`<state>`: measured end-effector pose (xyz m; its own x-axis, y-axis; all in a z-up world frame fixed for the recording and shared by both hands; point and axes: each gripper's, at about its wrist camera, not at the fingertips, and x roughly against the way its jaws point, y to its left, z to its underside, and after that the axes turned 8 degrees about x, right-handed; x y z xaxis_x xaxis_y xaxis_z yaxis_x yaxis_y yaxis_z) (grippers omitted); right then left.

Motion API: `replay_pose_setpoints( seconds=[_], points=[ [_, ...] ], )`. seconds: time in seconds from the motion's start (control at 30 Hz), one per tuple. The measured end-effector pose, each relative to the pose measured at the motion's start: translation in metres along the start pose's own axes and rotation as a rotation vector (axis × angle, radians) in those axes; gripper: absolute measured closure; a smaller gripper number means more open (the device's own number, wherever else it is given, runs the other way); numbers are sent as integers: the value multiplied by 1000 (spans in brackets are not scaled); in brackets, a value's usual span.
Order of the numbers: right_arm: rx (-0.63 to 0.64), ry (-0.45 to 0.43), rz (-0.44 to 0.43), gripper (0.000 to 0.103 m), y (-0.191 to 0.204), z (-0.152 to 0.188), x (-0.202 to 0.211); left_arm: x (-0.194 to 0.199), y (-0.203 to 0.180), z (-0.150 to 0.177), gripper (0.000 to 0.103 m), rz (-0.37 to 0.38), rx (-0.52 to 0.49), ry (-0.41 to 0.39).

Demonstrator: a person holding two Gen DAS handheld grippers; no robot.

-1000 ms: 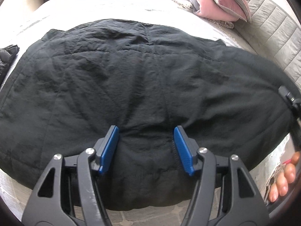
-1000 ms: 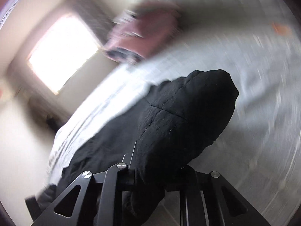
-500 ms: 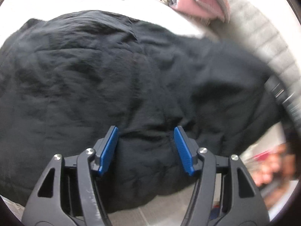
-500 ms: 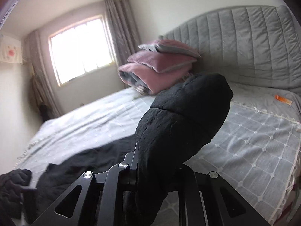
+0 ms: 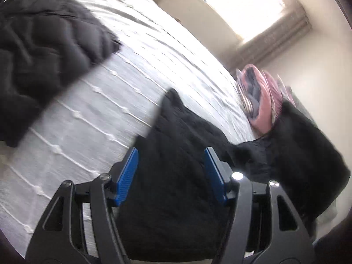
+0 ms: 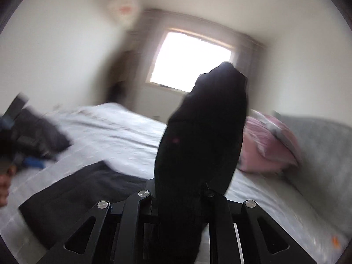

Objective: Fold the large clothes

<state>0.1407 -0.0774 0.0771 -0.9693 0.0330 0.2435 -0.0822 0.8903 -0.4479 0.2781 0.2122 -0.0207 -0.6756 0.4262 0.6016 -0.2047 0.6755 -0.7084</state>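
Left-wrist view shows a bed (image 5: 132, 101) under a pale quilted cover, blurred, with a window (image 5: 237, 6) beyond it. On the bed lies a black padded coat (image 5: 176, 187); its near part bulges up thick between the blue pads (image 5: 126, 176) of the left gripper (image 5: 170, 173), which stand apart yet touch the cloth on both sides, clamped on that fold. A second dark heap (image 5: 44, 44) lies farther off. Pink pillows (image 5: 261, 103) sit by the headboard. Right-wrist view: the right gripper (image 6: 182, 189) is nearly together, pinching a coat end that stands upright from its jaws.
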Motion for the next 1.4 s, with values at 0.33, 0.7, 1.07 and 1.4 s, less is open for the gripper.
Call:
replay_pose_setpoints(
  seconds=[0.33, 0.7, 1.07, 1.4],
  points=[
    [607, 134, -402, 84, 181, 63, -27, -1, 3, 0, 40, -7, -17, 23],
    [89, 77, -731, 48, 57, 31, 4, -2, -33, 24, 40, -23, -175, 35],
    [-442, 346, -620, 73, -38, 68, -79, -31, -48, 64, 90, -253, -339, 99],
    [-320, 563, -726, 73, 7, 103, -100, -23, -11, 107, 90, -447, -407, 66]
  ],
)
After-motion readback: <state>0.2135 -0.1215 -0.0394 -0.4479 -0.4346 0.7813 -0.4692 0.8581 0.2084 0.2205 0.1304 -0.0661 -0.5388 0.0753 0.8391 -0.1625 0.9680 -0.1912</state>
